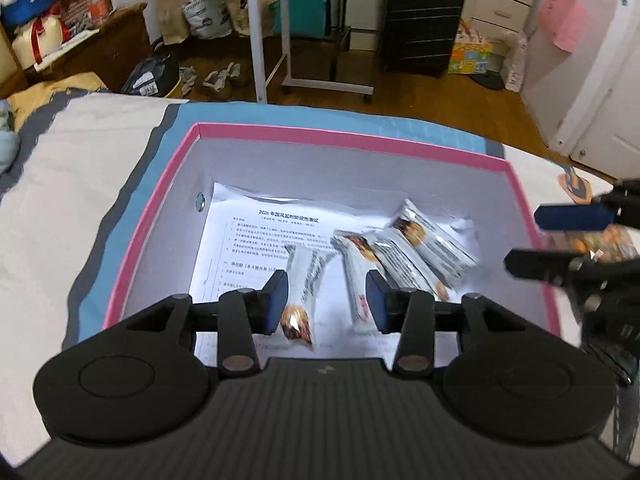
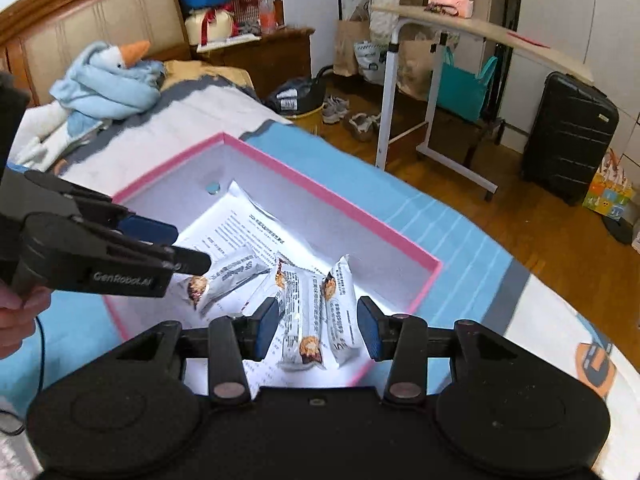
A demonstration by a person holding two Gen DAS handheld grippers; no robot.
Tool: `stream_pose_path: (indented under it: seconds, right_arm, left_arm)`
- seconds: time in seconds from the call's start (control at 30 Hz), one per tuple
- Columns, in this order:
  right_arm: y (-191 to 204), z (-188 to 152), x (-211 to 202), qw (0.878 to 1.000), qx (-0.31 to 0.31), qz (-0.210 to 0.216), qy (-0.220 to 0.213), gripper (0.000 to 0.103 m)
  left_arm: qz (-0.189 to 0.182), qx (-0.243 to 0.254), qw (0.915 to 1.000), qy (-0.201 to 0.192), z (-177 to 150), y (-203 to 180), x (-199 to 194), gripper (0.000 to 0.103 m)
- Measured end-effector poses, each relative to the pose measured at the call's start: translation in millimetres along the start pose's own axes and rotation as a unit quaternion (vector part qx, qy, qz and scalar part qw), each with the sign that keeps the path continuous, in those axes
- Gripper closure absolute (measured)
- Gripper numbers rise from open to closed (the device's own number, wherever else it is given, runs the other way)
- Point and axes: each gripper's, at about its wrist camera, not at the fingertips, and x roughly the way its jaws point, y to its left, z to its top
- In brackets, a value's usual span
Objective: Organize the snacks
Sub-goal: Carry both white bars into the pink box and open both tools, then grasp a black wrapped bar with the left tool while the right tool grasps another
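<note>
A pink-rimmed white box (image 1: 344,138) (image 2: 332,196) sits on the bed, lined with a printed paper sheet (image 1: 256,236). Several silver snack bars lie inside it: one bar (image 1: 306,284) to the left and a cluster (image 1: 404,248) to the right; they also show in the right wrist view (image 2: 304,308). My left gripper (image 1: 328,304) (image 2: 176,246) is open and empty just above the box's near side. My right gripper (image 2: 318,326) (image 1: 532,240) is open and empty over the box's right rim. An orange snack pack (image 1: 608,242) lies behind the right fingers, outside the box.
The bed has white and blue covers (image 1: 80,184). A blue plush goose (image 2: 112,80) lies near the headboard. Beyond the bed are a wooden floor, a white side table (image 2: 440,80), a black suitcase (image 1: 420,16) and bags.
</note>
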Motion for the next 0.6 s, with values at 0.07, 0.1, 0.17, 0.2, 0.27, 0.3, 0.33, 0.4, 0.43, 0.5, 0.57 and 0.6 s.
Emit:
stream_pose_path:
  seconds: [0.07, 0.1, 0.17, 0.2, 0.27, 0.3, 0.33, 0.4, 0.43, 0.5, 0.57, 0.6]
  right_arm:
    - [-2, -3, -17, 1.000, -0.004, 0.001, -0.006, 0.054]
    - [-2, -3, -25, 1.000, -0.008, 0.001, -0.008, 0.054]
    - [-1, -8, -42, 1.000, -0.019, -0.003, -0.016, 0.049]
    - [-1, -10, -49, 0.999, -0.024, -0.006, -0.021, 0.045]
    - [-1, -18, -62, 0.999, -0.034, -0.012, -0.029, 0.043]
    - [0, -22, -70, 0.999, -0.040, -0.013, -0.033, 0.042]
    - [1, -25, -76, 0.998, -0.043, -0.013, -0.036, 0.042]
    - [2, -33, -90, 0.998, -0.052, -0.013, -0.043, 0.038]
    - [3, -37, -98, 0.997, -0.057, -0.013, -0.048, 0.037]
    - [5, -46, -114, 0.996, -0.068, -0.016, -0.056, 0.033]
    - [8, -53, -128, 0.995, -0.077, -0.015, -0.059, 0.030]
    - [9, -56, -135, 0.995, -0.083, -0.013, -0.060, 0.025]
  left_arm:
    - [-0.009, 0.006, 0.9999, -0.005, -1, -4, -12, 0.055]
    - [-0.013, 0.009, 0.9999, -0.006, -1, -6, -18, 0.055]
    - [-0.011, 0.021, 0.9997, 0.001, -3, -12, -27, 0.055]
    - [-0.007, 0.028, 0.9996, 0.001, -4, -15, -32, 0.055]
    - [-0.001, 0.042, 0.9991, 0.004, -7, -22, -42, 0.055]
    - [-0.002, 0.046, 0.9989, 0.006, -9, -24, -47, 0.055]
    - [-0.004, 0.049, 0.9987, 0.009, -10, -27, -52, 0.055]
    - [-0.009, 0.053, 0.9985, 0.012, -14, -32, -64, 0.055]
    - [-0.011, 0.057, 0.9982, 0.012, -16, -35, -70, 0.054]
    - [-0.014, 0.065, 0.9977, 0.013, -20, -41, -81, 0.048]
    - [-0.019, 0.076, 0.9968, 0.015, -25, -49, -93, 0.045]
    - [-0.020, 0.080, 0.9965, 0.017, -27, -53, -98, 0.043]
